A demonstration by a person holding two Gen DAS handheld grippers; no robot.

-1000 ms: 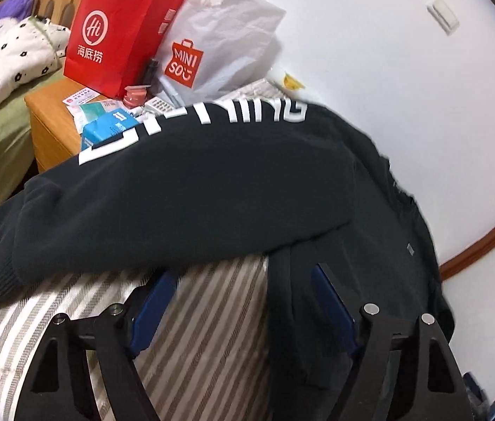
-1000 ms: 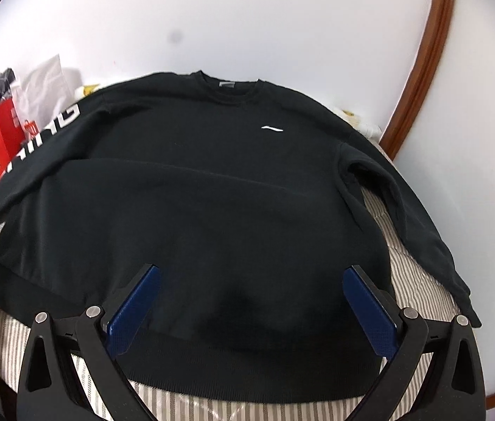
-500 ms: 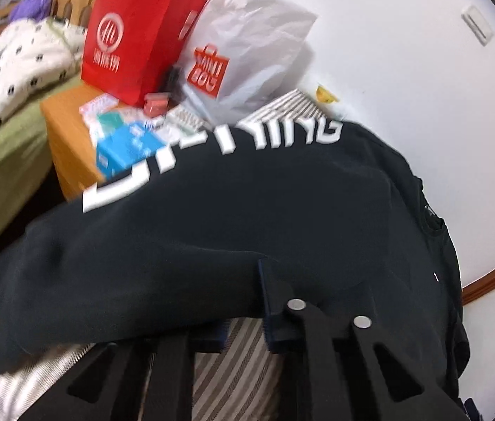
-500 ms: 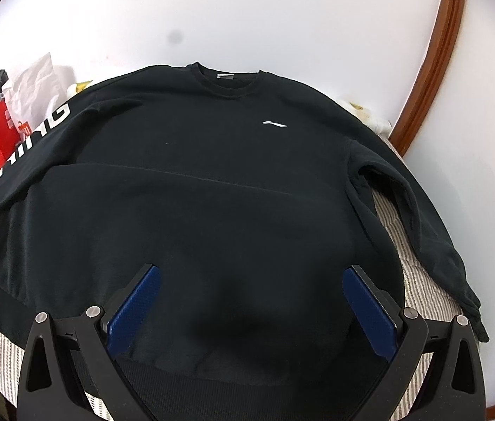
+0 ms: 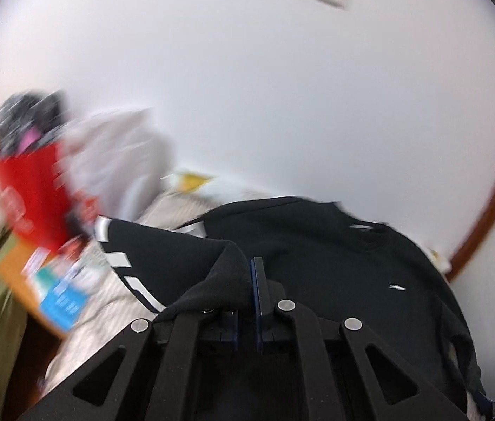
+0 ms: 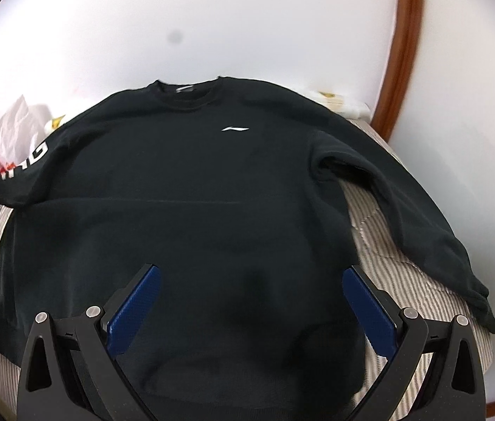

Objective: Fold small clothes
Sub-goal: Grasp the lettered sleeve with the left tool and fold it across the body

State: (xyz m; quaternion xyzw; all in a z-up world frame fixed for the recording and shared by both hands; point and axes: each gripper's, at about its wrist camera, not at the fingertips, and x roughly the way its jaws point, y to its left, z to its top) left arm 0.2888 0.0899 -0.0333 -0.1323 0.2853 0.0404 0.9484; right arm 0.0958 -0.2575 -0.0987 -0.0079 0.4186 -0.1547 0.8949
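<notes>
Left tongs (image 5: 251, 280) pinch the lettered sleeve (image 5: 191, 263) of the black sweatshirt (image 6: 212, 193). Right tongs (image 6: 251, 301) hover spread wide above its hem. Its collar points toward the wall (image 6: 212, 17).

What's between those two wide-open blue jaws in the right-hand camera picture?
Only the black sweatshirt shows in the gap: the right gripper hangs open over its lower body, pinching nothing. The right wrist view shows this.
</notes>
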